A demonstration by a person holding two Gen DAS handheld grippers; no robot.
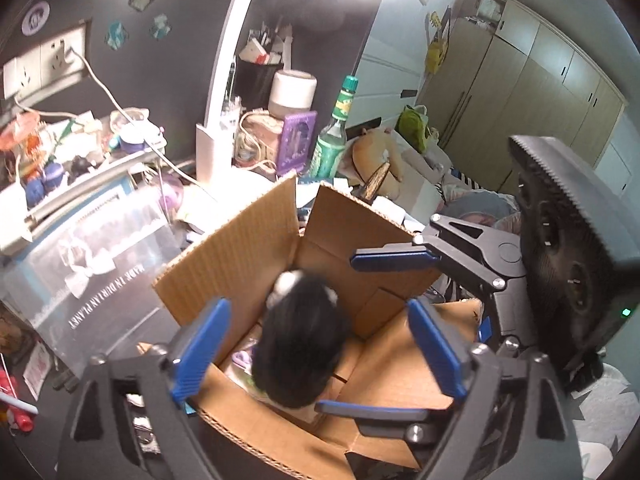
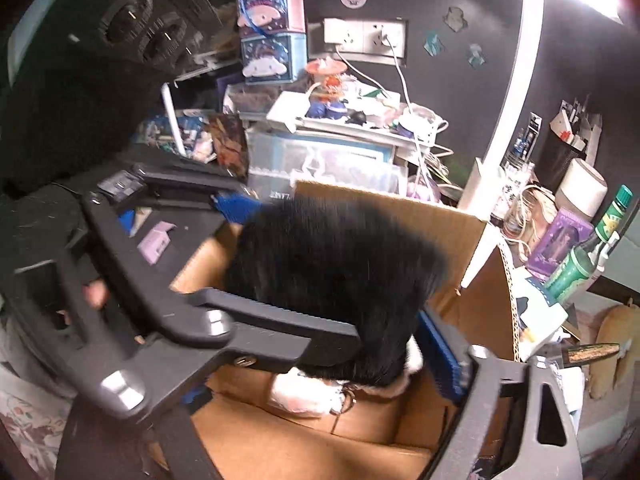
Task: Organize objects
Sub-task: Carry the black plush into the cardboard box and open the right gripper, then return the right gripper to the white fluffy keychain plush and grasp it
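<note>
I hold both tools over the open cardboard box (image 1: pixel 256 240), whose flaps stand up. In it, or dropping into it, is a black furry thing with white patches (image 1: pixel 300 336), perhaps a plush toy or a wig; it is blurred in both views, so I cannot name it with any certainty.

My left gripper (image 1: pixel 316 344) is spread wide, its blue pads on either side of the furry thing and apart from it, as far as I can tell. It grips nothing.

My right gripper (image 2: pixel 332 276) reaches across the box from the other side. In the left wrist view its two blue fingers (image 1: pixel 392 258) stand well apart, one at the far side of the box and one at the near side, with the furry thing (image 2: pixel 336 276) between them. In its own view the black fur fills the space between the pads, and I cannot tell whether either pad presses on it. I judge it open, not clamped.

So this item seems about done: it is at the box, with a few small things under it at the bottom. Much is left, I think. The desk behind is crowded: a green bottle (image 1: pixel 334 136), a purple box (image 1: pixel 297 140), cables, a clear storage bin (image 1: pixel 100 248) with a loaded tray on top.
</note>
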